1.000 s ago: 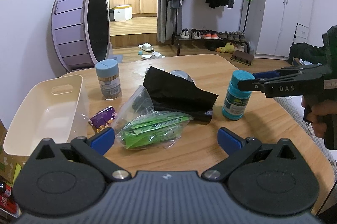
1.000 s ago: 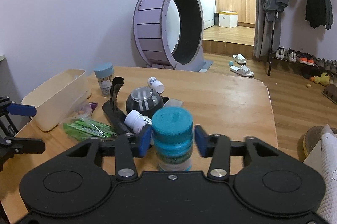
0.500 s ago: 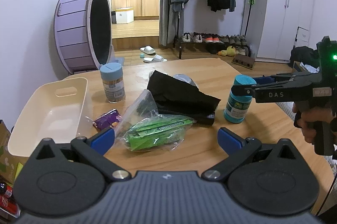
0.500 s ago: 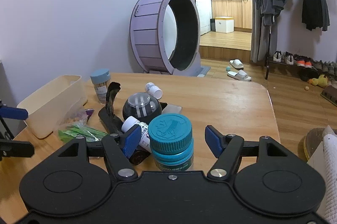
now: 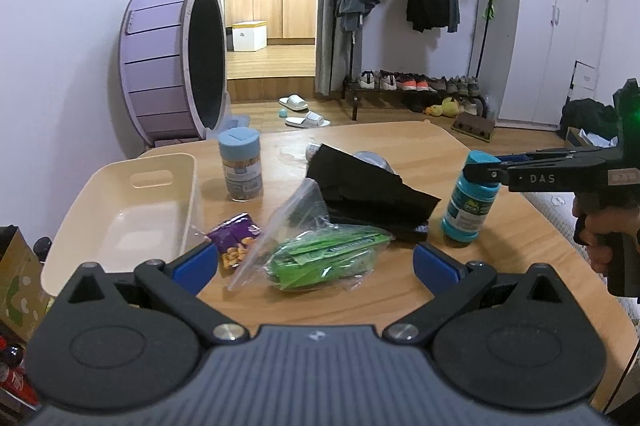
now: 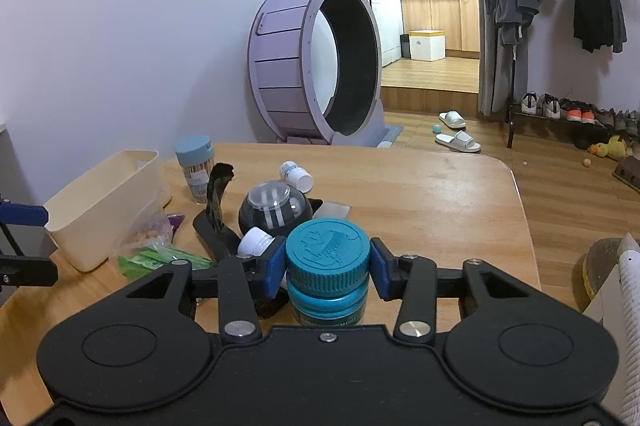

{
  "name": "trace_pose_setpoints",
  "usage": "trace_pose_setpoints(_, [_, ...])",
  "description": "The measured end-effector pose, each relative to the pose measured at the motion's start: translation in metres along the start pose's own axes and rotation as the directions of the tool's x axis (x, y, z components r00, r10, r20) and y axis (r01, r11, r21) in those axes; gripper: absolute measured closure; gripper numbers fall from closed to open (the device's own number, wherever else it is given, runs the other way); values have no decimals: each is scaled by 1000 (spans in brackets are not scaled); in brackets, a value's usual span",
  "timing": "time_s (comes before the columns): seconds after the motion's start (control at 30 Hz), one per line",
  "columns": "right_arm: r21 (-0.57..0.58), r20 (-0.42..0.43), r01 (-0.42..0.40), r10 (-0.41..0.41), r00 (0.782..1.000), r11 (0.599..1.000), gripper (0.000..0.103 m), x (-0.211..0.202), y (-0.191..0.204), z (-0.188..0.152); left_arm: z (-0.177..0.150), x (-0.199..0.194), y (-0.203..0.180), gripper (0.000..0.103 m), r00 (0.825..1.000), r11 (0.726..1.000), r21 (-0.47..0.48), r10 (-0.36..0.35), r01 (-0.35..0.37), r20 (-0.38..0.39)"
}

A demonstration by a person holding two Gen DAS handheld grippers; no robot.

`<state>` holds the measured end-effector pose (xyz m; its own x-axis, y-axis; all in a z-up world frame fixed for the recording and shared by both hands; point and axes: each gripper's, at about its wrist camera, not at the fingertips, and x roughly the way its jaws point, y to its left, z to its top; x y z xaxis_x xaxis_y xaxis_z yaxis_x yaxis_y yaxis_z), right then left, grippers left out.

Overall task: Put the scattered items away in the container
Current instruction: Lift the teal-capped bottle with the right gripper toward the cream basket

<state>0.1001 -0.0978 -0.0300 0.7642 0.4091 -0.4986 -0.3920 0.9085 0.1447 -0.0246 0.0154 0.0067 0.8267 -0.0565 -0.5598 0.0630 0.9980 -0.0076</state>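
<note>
- Teal bottle [image 6: 327, 274]: upright on the wooden table [image 6: 420, 194], at 6 o'clock in the right wrist view.
- Right gripper [image 6: 327, 272]: jaws closing on the bottle's cap; both blue pads touch the cap's sides.
- Left gripper [image 5: 316, 260]: released, jaws spread wide, nothing between them; it hovers over the table edge.
- Bag of green sachets [image 5: 324, 256]: just beyond the left gripper, at 12 o'clock.
- Black cloth [image 5: 368, 186]: at 1 o'clock behind the bag.
- Purple snack packet [image 5: 236, 240]: at 11 o'clock, beside the container.
- Cream container [image 5: 120, 210]: at 10 o'clock, on the table's left end.
</note>
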Motion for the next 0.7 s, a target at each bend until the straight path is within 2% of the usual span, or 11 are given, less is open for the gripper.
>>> trace_pose_setpoints(0.4, [15,47,-5,4,999,1000,60,-9,9,11,-7,-18,28,0,999,998,-41,49,-49,13])
trace_pose_setpoints(0.7, [-25,96,-65,67,993,998,60,-12,39,29,-14,-40,56,0,993,990,-91,114,-112,22])
